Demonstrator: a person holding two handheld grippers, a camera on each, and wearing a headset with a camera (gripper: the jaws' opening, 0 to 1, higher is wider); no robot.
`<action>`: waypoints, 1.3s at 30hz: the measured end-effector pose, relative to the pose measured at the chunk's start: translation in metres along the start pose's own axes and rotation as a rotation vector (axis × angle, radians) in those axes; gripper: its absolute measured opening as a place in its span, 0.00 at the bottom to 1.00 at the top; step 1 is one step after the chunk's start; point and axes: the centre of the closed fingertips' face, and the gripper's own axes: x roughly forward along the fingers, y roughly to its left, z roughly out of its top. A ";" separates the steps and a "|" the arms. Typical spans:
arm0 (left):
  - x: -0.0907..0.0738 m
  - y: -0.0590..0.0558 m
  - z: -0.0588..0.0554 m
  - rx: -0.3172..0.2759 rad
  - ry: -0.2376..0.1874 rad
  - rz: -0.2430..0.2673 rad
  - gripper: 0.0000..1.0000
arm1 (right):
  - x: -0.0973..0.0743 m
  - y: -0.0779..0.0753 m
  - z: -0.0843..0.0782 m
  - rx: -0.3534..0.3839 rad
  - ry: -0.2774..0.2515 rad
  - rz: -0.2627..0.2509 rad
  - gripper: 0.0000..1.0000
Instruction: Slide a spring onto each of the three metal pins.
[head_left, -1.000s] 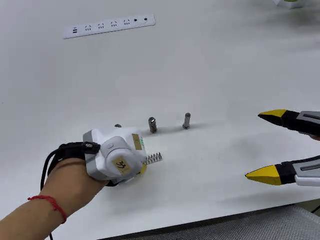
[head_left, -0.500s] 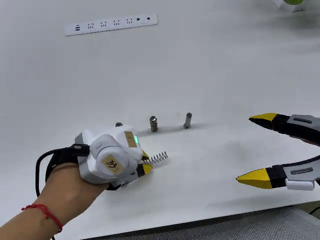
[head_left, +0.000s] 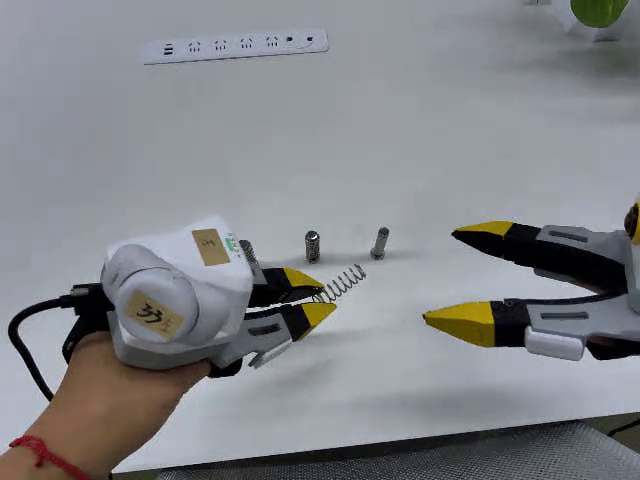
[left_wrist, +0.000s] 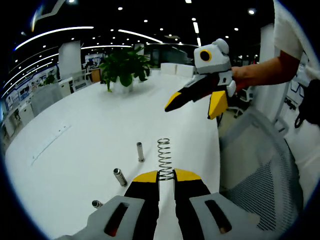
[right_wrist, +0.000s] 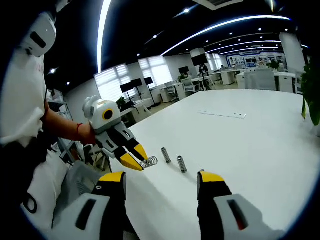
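Observation:
My left gripper (head_left: 322, 296) is shut on one end of a loose coil spring (head_left: 342, 282), held above the table with the spring pointing toward the pins. In the left gripper view the spring (left_wrist: 164, 156) rises from between the yellow tips of the left gripper (left_wrist: 166, 175). Three short metal pins stand in a row. The right pin (head_left: 380, 241) is bare, the middle pin (head_left: 312, 246) carries a spring, and the left pin (head_left: 247, 251) is partly hidden behind the gripper. My right gripper (head_left: 443, 276) hangs open, holding nothing, to the right of the pins.
A white power strip (head_left: 235, 46) lies at the far side of the white table (head_left: 450, 130). A green plant (head_left: 600, 10) stands at the far right corner. A mesh chair seat (head_left: 480, 462) sits below the table's front edge.
My left gripper has risen off the table with the spring and swung it toward the pins. My right gripper has moved left, closer to the pins.

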 end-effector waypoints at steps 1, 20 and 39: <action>-0.001 -0.001 0.003 -0.007 -0.013 -0.001 0.10 | 0.003 0.003 0.004 0.031 -0.021 0.005 0.54; -0.004 -0.011 0.045 -0.096 -0.190 -0.029 0.10 | 0.028 0.016 0.031 0.259 -0.153 0.038 0.17; -0.001 -0.018 0.045 -0.088 -0.187 -0.056 0.11 | 0.026 0.028 0.034 0.172 -0.101 0.043 0.11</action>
